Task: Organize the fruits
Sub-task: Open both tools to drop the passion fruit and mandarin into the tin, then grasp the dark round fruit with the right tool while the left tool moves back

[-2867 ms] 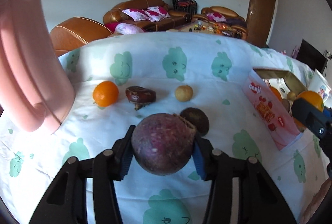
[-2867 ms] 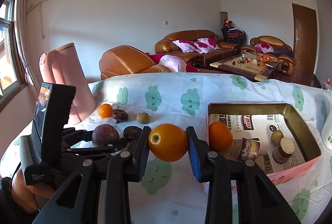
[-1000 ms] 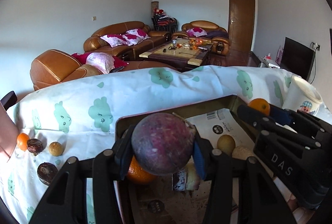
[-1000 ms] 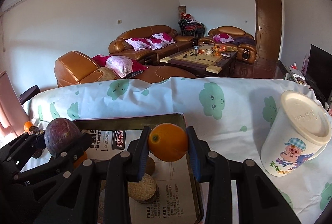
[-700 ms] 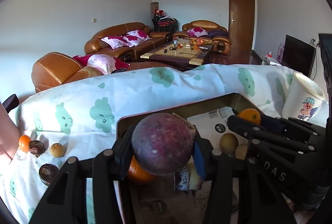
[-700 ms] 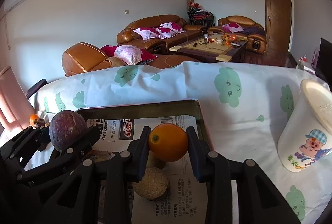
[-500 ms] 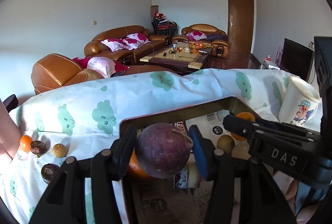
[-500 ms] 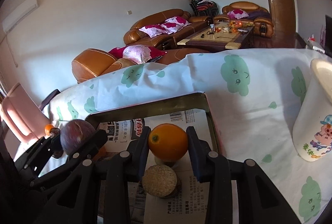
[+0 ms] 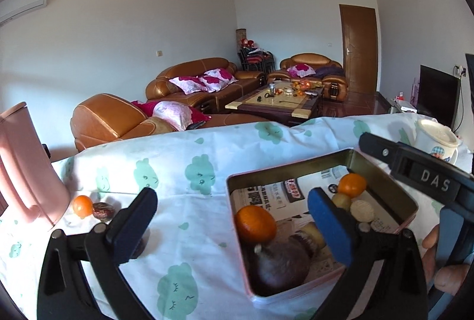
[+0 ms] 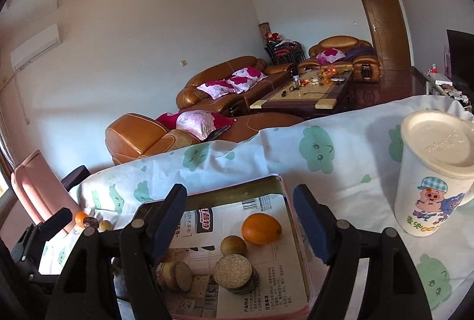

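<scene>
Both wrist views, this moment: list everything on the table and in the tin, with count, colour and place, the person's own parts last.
tin: 1, pink outside, paper-lined, on the table.
oranges in tin: 2, one at the near left, one at the far right.
purple fruit: 1, dark purple, near corner of tin.
small brown fruit: 1, beside the far orange.
loose fruits: at least 3, orange, dark brown, tan, on the cloth by the pink jug.
pink jug: 1, table's left end.
cartoon cup: 1, cream, lidded, right of tin.
tablecloth: white, green clouds.
left gripper: jaws open, empty.
right gripper: jaws open, empty.
</scene>
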A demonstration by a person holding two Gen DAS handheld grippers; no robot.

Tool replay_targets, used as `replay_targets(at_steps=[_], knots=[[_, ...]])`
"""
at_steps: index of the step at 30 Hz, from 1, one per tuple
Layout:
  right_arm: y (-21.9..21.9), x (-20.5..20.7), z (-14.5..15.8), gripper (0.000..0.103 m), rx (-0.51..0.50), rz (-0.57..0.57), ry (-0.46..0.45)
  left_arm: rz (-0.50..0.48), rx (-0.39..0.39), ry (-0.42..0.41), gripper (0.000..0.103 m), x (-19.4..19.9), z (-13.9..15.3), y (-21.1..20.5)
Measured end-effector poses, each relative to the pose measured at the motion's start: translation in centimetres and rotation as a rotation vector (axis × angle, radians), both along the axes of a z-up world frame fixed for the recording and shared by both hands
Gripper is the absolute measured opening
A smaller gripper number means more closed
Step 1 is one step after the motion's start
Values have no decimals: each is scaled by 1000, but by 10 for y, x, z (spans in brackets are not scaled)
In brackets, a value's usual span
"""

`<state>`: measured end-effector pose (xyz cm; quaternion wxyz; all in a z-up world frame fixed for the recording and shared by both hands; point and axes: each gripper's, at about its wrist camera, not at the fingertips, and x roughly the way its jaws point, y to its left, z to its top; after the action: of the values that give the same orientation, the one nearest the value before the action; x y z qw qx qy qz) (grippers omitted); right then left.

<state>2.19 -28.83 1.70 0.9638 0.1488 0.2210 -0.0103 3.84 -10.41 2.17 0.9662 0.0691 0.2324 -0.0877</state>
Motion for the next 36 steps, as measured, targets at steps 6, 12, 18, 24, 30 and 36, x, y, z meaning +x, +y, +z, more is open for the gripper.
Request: replay_targets(at_steps=[6, 12, 18, 24, 30, 36], knots=[[9, -17, 3, 76, -70, -33, -63, 55, 0, 16, 103, -1, -11, 29], [25, -28, 4, 76, -131, -74, -75, 96, 6, 31, 103, 1, -16, 57], [40, -36, 3, 76, -154, -93, -72, 113, -11, 46, 103, 0, -17, 76], [61, -44, 2, 76, -145, -96, -62, 122, -15, 52, 103, -3, -18, 92], [94, -42, 1, 76, -173, -47, -49, 145, -10, 55, 103, -3, -19, 118], [124, -37, -2, 76, -155, -7, -34, 188, -19, 64, 103, 2, -19, 153]])
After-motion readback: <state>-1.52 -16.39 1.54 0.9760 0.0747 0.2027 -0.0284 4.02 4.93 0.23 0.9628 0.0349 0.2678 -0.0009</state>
